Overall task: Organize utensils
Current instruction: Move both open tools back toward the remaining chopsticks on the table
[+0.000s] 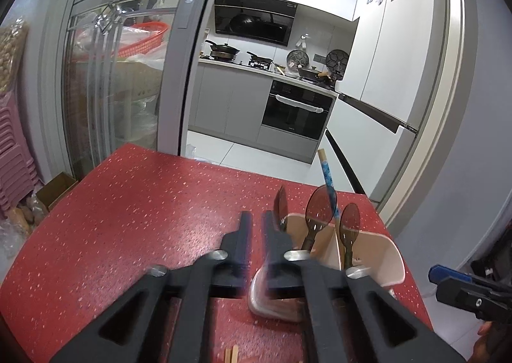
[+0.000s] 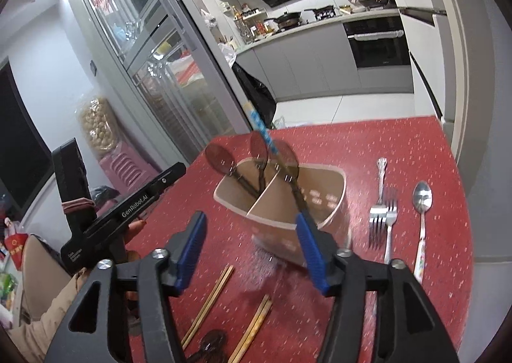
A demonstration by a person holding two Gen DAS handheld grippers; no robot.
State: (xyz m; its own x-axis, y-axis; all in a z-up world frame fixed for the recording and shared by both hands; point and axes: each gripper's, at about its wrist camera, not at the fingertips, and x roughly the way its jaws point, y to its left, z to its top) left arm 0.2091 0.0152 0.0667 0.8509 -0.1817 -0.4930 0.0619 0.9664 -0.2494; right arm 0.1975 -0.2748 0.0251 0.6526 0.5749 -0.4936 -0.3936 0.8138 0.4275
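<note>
Just ahead of the right tool point(image 2: 251, 219), on the red worktop point(image 2: 416, 145), finding two pairs of wooden chopsticks point(image 2: 209, 299) lying flat and loose, side by side but apart. Reading their long axes as running away from that tool and leaning a little to the right, tips heading toward the beige utensil holder point(image 2: 278, 235). Placing the holder directly beyond them, upright, split by a divider. Counting three brown see-through spoons point(image 2: 220, 155) and one blue patterned chopstick point(image 2: 259, 126) standing in it, bowls up and leaning left.

Moving outward to the right of the holder: noting two forks point(image 2: 382, 219) stacked one on the other and a metal spoon point(image 2: 421, 203) with a patterned handle, all flat, handles pointing back toward the camera, well apart from the chopsticks.

Seeing the right tool standing open, blue pads spread wide and gripping nothing, with the holder's front showing in the gap beyond them; contact with its wall too blurred to call. Seeing the left tool point(image 1: 257, 219) open too, empty, hovering just left of the holder over bare worktop.

Judging the right tool as nearer to every loose piece, so likely reaching down and back for the chopsticks, or right for the forks. Expecting a turn of the wrist for closing across those thin sticks rather than along them.
</note>
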